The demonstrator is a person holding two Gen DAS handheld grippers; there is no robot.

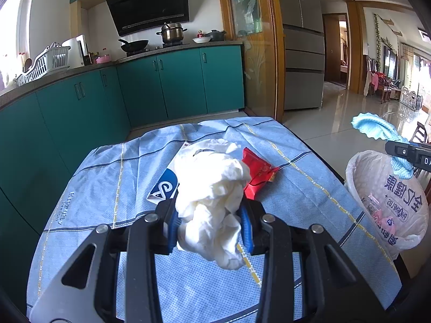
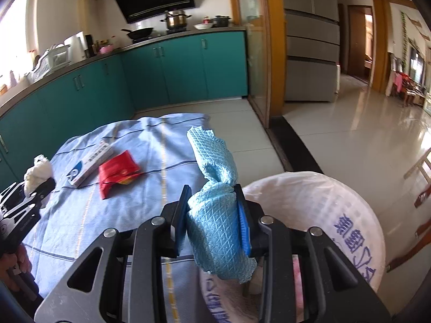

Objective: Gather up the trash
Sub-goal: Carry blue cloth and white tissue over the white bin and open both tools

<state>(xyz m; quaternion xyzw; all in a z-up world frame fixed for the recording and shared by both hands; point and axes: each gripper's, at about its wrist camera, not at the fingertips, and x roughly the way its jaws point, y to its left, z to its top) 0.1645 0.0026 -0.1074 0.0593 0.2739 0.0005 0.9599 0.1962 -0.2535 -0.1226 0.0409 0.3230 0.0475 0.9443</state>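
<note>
My left gripper [image 1: 208, 216] is shut on a crumpled white tissue [image 1: 212, 188], held above the blue checked cloth [image 1: 107, 188] that covers the table. Beyond the tissue lie a red wrapper [image 1: 257, 176] and a white and blue box [image 1: 164, 188]. My right gripper [image 2: 212, 212] is shut on a light blue cloth [image 2: 212, 215], held at the near left rim of the bin with a white printed bag [image 2: 336, 215]. In the left wrist view that blue cloth [image 1: 377, 127] hangs over the bin [image 1: 388, 202] at the right. The right wrist view shows the red wrapper [image 2: 117, 173], the box [image 2: 90, 165] and the tissue [image 2: 39, 175] at the left.
Teal kitchen cabinets [image 1: 161, 86] with a hob, pots and a dish rack run behind the table. A grey fridge [image 1: 303, 40] stands past a wooden door frame. Shiny tiled floor [image 2: 350, 134] opens to the right. A hand [image 2: 18, 263] holds the left gripper.
</note>
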